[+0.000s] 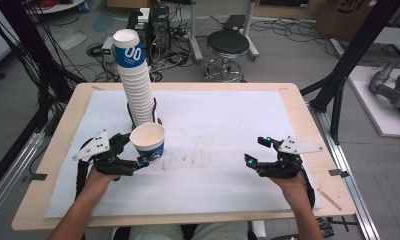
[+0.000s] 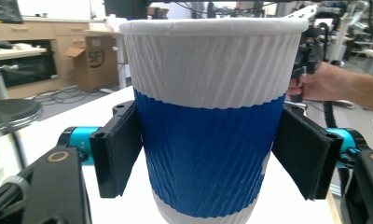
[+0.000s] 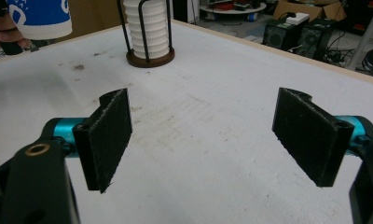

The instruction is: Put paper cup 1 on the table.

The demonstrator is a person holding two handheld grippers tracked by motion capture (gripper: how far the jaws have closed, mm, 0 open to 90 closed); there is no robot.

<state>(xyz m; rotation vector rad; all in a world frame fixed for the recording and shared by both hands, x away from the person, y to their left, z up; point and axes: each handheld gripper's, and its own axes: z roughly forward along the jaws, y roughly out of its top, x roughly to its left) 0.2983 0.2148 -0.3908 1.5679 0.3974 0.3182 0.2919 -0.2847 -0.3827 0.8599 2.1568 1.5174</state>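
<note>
My left gripper [image 1: 147, 159] clamps a blue-and-white paper cup [image 1: 148, 141] upright between its pads, just in front of the tall cup stack [image 1: 137, 80] in its wire holder. My right gripper [image 1: 258, 151] hangs above the white mat [image 1: 213, 125] well apart from it, jaws spread with nothing between them.

My cup [image 2: 208, 130] hides its own bottom below the picture edge, and the stack's [image 3: 148, 25] top is cut off.
</note>
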